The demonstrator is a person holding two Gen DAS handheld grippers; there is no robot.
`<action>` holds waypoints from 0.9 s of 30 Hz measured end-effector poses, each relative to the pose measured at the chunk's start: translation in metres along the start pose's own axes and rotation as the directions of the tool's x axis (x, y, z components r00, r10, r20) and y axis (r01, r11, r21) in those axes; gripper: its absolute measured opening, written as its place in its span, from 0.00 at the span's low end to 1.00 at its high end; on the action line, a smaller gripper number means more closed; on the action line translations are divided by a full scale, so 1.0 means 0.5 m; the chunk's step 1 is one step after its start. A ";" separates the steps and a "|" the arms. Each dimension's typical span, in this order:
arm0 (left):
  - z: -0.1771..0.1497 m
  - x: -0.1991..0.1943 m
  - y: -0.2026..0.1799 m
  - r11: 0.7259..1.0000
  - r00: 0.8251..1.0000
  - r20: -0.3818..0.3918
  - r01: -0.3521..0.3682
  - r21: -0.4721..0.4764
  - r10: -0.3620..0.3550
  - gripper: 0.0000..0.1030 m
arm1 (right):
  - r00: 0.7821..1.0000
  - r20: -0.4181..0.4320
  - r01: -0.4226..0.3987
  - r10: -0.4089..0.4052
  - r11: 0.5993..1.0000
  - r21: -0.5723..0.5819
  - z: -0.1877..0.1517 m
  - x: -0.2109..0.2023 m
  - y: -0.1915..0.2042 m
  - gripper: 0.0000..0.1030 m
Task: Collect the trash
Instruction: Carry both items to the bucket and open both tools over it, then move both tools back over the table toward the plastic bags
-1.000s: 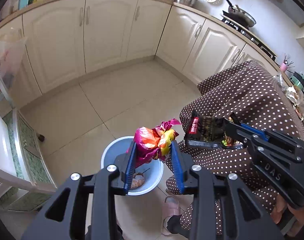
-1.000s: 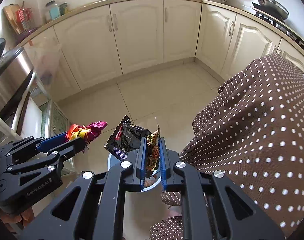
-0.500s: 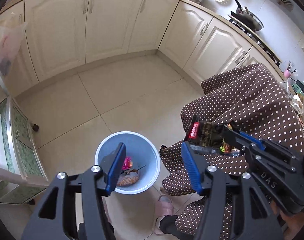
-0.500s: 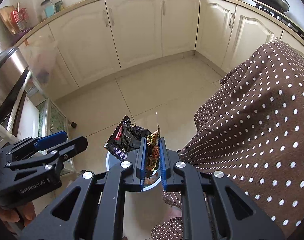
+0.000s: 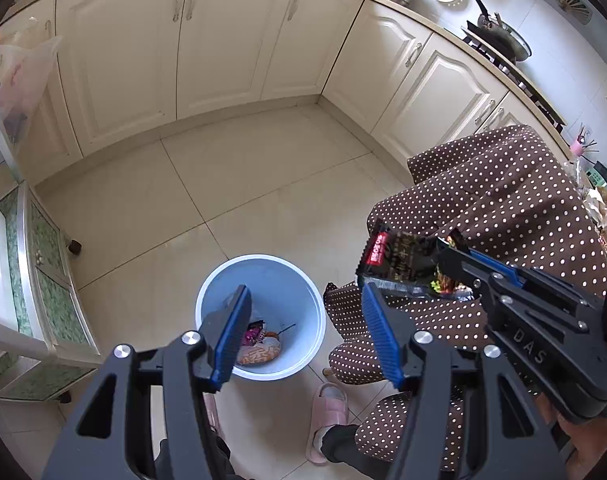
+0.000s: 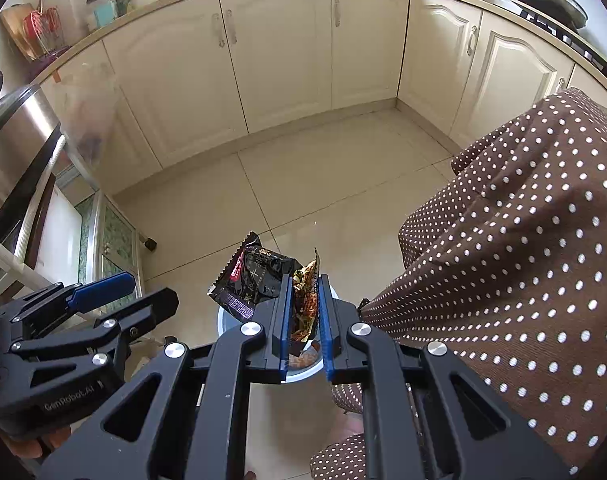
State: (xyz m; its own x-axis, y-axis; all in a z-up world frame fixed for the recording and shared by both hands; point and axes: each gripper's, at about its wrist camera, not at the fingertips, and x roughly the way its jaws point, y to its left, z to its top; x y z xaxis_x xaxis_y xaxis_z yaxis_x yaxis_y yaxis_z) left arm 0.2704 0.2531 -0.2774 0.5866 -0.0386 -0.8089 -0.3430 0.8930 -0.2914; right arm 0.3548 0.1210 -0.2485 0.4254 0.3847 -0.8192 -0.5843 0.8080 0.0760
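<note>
A pale blue trash bin [image 5: 303, 280] stands on the tiled floor below both grippers. A pink wrapper [image 5: 250, 335] and other scraps lie inside it. My left gripper [image 5: 305, 298] is open and empty above the bin. My right gripper [image 6: 303, 280] is shut on a black and orange snack wrapper [image 6: 255, 280], held above the bin's right side. That wrapper also shows in the left wrist view [image 5: 403, 260]. The bin is mostly hidden behind the right gripper [image 6: 225, 320].
Cream kitchen cabinets [image 5: 223, 40] line the far wall and the right. A brown polka-dot cloth [image 6: 523, 260] hangs close on the right. A low green-panelled cabinet [image 5: 43, 272] stands at the left. A pink slipper [image 5: 327, 412] lies on the floor by the bin.
My left gripper opened and the pink wrapper dropped into the bin. The right gripper still holds the black wrapper in the same place.
</note>
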 end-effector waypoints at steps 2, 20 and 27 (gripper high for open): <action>0.001 -0.001 0.006 1.000 1.000 0.002 -0.006 -0.009 0.006 0.55 | 1.000 0.001 -0.006 0.006 1.000 0.000 0.004 0.005 0.003 0.11; 0.019 -0.060 -0.011 1.000 0.999 0.054 -0.005 -0.001 0.005 0.55 | 0.994 0.088 -0.065 0.064 0.998 0.011 0.052 -0.065 0.006 0.19; 0.030 -0.129 -0.131 0.993 0.993 0.105 0.046 0.109 -0.058 0.55 | 0.984 0.178 -0.002 -0.005 0.999 0.044 0.033 -0.203 -0.079 0.27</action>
State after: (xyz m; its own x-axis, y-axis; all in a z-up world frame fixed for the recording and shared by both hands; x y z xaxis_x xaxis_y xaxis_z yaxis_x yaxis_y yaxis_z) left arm 0.2661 0.2035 -0.1986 0.6794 -0.0426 -0.7326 -0.2333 0.9340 -0.2706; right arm 0.3461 0.0577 -0.1591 0.5449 0.4535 -0.7053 -0.5545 0.8258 0.1027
